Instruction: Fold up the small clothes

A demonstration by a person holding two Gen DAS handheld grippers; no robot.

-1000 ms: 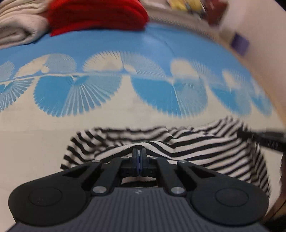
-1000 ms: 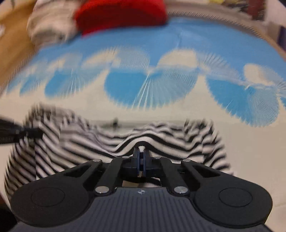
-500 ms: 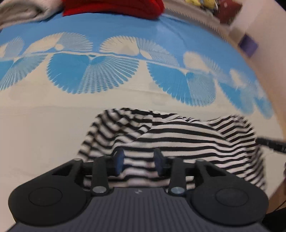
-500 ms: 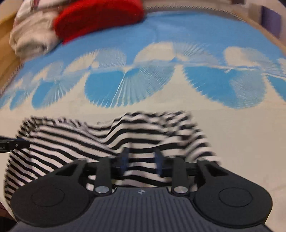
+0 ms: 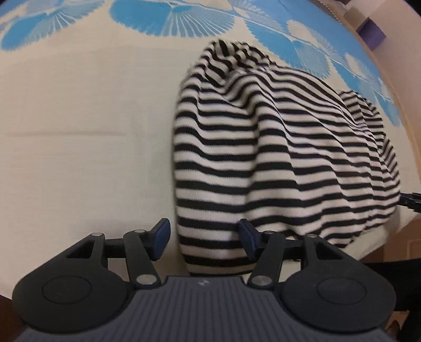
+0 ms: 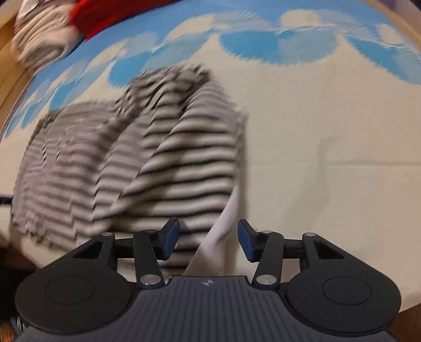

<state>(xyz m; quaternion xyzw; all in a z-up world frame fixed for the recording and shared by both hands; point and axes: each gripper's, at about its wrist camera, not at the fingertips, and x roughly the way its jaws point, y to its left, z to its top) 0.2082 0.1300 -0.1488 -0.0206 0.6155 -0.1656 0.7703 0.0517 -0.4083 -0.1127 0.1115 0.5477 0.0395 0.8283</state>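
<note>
A black-and-white striped garment [image 5: 276, 157] lies bunched and folded over on the cream and blue patterned cloth. My left gripper [image 5: 204, 240] is open and empty at the garment's near left corner. The right wrist view is blurred; the same garment [image 6: 163, 163] fills its left and middle, with a white inner edge at its near right corner. My right gripper [image 6: 208, 239] is open and empty over that corner. The other gripper's dark tip [image 5: 410, 201] shows at the right edge of the left wrist view.
The cloth [image 5: 79, 131] has blue fan shapes along its far side. A red garment [image 6: 110, 13] and a pale folded garment [image 6: 39, 42] lie at the far left. A purple box [image 5: 371, 30] stands beyond the cloth's far right edge.
Both grippers were shut on the garment's edge a second ago, then opened and let it go. The garment now lies folded over, and both grippers have drawn back and tilted down.
</note>
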